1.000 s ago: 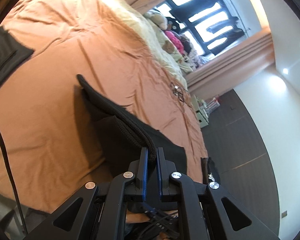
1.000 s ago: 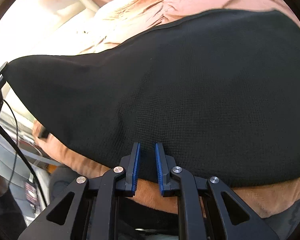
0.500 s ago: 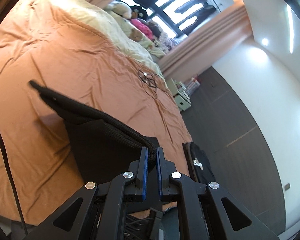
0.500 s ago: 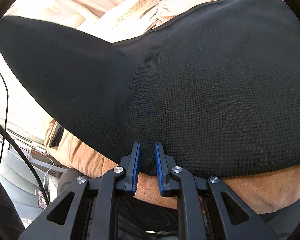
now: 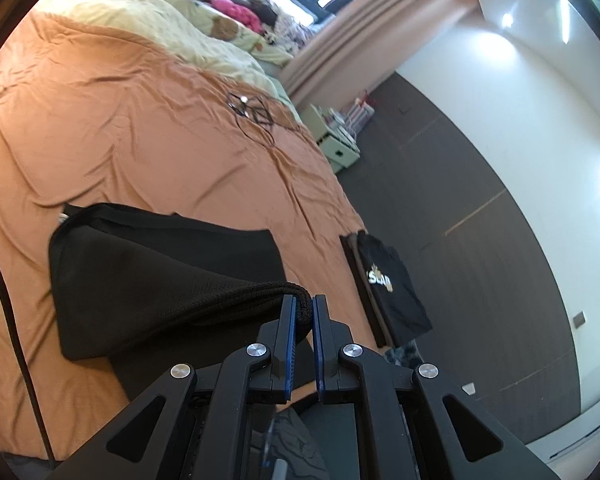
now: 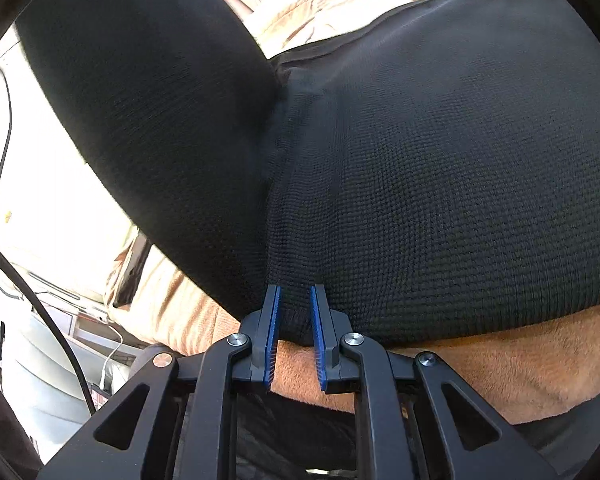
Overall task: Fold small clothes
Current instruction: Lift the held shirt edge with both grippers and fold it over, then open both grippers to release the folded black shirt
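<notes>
While the black garment (image 5: 168,272) lies half-doubled on the near orange bedspread (image 5: 120,140), left gripper (image 5: 304,312) pinches its thick hem; right gripper (image 6: 294,300) clamps the near edge. Advice: lower both corners together, edges aligned.

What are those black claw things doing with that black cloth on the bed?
A person is folding a black garment on an orange bedspread. The left gripper pinches one thick hem, and the right gripper pinches another edge. Part of the cloth is lifted and doubled over the rest. A folded black T-shirt already lies at the bed's edge.
</notes>
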Motion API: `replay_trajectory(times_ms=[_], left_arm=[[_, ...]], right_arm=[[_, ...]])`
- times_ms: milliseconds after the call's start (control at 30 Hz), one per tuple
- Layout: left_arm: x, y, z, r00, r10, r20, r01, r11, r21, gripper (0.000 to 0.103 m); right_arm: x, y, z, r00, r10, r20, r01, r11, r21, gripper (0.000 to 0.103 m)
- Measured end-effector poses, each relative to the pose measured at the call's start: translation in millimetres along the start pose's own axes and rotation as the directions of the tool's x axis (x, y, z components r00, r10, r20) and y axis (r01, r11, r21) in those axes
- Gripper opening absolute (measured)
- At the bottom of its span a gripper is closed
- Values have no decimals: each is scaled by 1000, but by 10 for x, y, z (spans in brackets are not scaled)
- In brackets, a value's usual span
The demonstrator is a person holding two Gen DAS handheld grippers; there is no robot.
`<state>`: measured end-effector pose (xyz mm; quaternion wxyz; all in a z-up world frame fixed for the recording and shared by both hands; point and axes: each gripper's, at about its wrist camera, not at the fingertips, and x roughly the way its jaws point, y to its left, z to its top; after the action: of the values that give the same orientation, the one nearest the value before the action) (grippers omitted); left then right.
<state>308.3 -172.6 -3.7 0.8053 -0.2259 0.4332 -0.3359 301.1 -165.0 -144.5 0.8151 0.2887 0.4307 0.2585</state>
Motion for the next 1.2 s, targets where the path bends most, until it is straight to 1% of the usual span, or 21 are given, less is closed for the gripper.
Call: replay_trajectory(times_ms=[133,167,200,367,400,433,467,500,533,567,667,700,833,900,967,1000,1033,1100,1133,1167,1200], left_arm=[[265,-145,23,998,32,-48,-31,999,33,8],[325,-166,23,997,45,-60,-43,998,41,8],[366,-180,7,996,57,-69,-54,997,47,8],[680,-245,-74,988,87,-131,-77,994,78,8],[720,-256,-102,986,92,-141,-80,993,84,8],[795,-282,-133,983,99,-157,-85,992,92,8],[851,-302,-153,980,103,-167,-88,991,97,8],[909,-320,-175,978,108,-177,-91,991,102,8],[988,-347,-207,974,117,-192,-97,989,111,8],[1044,-377,-239,971,125,-203,-102,988,120,8],[1278,-438,-317,957,161,-243,-126,980,151,8],[1365,-464,-353,950,175,-259,-135,977,163,8],[1655,-551,-480,932,188,-311,-134,973,186,8],[1775,-602,-551,924,183,-335,-120,973,198,8],[1868,-661,-616,912,206,-356,-124,963,241,10],[1894,-684,-646,905,227,-360,-136,956,262,12],[1906,-683,-671,900,223,-374,-129,957,261,14],[1861,-635,-686,902,191,-388,-103,967,234,26],[1811,-601,-673,905,198,-377,-113,965,236,38],[1757,-568,-665,909,215,-358,-132,961,243,48],[1697,-522,-656,911,235,-338,-154,956,248,51]], right_arm=[[-160,-107,-2,998,58,-9,-57,998,18,11],[-246,-146,13,998,60,0,-60,998,20,12],[-369,-193,36,999,52,17,-52,999,17,15],[-984,-490,110,997,37,63,-39,999,32,16],[-1093,-531,108,997,25,73,-27,999,27,24],[-1224,-581,105,996,19,88,-20,1000,20,37],[-1364,-631,99,993,9,114,-10,1000,11,45],[-1511,-684,88,989,-15,147,15,1000,2,58],[-1660,-745,74,982,-43,183,43,999,0,60],[-1757,-793,61,978,-54,201,54,999,5,60],[-2027,-1029,47,971,-61,232,51,998,48,60],[-2113,-1121,41,969,-75,235,62,996,63,60],[-2305,-1362,6,967,-113,229,90,990,108,60],[-2324,-1386,-28,967,-115,226,92,990,111,60],[-2304,-1324,-25,968,-116,223,95,990,103,60],[-2311,-1314,-33,970,-111,218,92,991,98,60],[-2322,-1305,-25,971,-111,211,92,991,96,60],[-2314,-1279,5,972,-130,197,115,990,86,60],[-2197,-1155,-2,971,-136,196,123,989,79,60],[-2235,-1146,-1,971,-139,195,128,989,68,60],[-2248,-1130,17,971,-145,190,138,989,54,60]])
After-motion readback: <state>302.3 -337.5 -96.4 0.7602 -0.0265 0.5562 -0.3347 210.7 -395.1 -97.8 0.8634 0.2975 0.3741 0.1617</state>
